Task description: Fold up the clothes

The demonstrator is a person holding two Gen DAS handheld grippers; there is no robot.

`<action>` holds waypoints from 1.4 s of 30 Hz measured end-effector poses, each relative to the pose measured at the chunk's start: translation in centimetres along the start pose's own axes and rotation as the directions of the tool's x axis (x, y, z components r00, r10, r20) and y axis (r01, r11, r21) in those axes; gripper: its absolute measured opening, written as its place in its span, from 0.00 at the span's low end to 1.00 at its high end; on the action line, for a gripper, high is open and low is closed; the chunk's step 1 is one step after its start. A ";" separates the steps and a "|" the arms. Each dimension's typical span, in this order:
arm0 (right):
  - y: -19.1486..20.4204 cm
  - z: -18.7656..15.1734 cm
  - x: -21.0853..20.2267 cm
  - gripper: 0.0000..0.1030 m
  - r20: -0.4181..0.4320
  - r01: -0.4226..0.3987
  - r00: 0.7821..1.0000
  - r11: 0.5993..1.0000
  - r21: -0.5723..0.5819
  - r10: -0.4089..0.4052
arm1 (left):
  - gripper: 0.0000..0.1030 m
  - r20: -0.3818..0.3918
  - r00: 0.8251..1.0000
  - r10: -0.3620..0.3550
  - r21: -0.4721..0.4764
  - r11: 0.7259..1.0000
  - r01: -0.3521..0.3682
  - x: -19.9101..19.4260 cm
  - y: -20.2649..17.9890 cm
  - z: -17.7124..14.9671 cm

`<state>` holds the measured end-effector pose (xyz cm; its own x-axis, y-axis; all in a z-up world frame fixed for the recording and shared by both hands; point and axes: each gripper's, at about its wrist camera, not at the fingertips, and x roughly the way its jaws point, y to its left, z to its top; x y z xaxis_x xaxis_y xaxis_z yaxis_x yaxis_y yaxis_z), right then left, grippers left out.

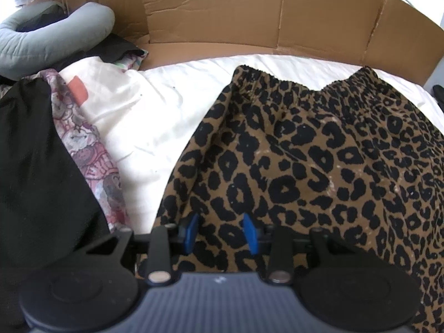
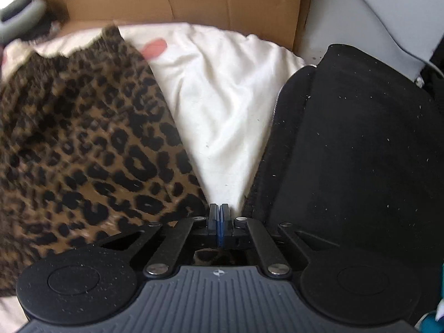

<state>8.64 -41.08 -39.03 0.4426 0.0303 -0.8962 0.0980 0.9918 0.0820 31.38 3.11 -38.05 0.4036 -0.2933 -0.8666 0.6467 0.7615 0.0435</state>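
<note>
A leopard-print garment (image 1: 319, 161) with an elastic waistband at its far edge lies spread on the white sheet (image 1: 155, 116). My left gripper (image 1: 220, 231) is open, its blue pads just above the garment's near part. In the right wrist view the same garment (image 2: 83, 144) fills the left side, blurred. My right gripper (image 2: 219, 222) has its pads pressed together at the garment's right near corner; leopard fabric shows just under the fingers, but whether it is pinched is hidden.
A black garment (image 1: 36, 172) and a pink patterned cloth (image 1: 91, 149) lie at left, with a grey cushion (image 1: 50, 36) behind. Brown cardboard (image 1: 249, 14) walls the back. Another black garment (image 2: 355, 144) lies at right in the right wrist view.
</note>
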 end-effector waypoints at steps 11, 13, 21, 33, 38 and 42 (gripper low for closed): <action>1.1 0.8 0.4 0.40 0.047 -0.056 0.997 0.998 0.020 0.055 | 0.38 0.004 1.000 0.011 -0.002 1.000 -0.011 -0.2 0.0 0.2; 1.1 1.0 1.1 0.24 0.033 -0.055 0.998 0.998 0.025 0.054 | 0.38 0.002 1.000 0.013 -0.009 1.000 -0.013 -0.1 0.2 0.2; 1.4 1.5 1.2 0.00 0.019 -0.026 0.999 0.999 -0.034 0.027 | 0.38 0.015 1.000 0.005 0.003 1.000 -0.005 0.1 -0.2 0.6; 1.4 2.4 1.2 0.02 -0.021 0.058 0.998 0.998 0.031 -0.057 | 0.37 0.071 0.997 -0.018 0.014 1.000 0.017 0.3 -0.7 2.7; 1.6 2.9 -0.3 0.05 0.018 0.051 0.999 0.998 0.044 -0.052 | 0.37 0.087 0.996 -0.030 0.028 0.999 0.028 0.9 -1.2 3.6; 2.5 3.9 -0.6 0.06 0.061 -0.004 0.998 0.999 0.037 0.002 | 0.37 0.099 0.994 -0.053 0.040 0.998 0.049 1.4 -1.6 4.4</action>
<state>12.11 -39.09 -36.54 0.4967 0.0247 -0.8675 0.1289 0.9864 0.1019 33.75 -1.06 -37.15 0.4314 -0.3889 -0.8140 0.6910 0.7225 0.0210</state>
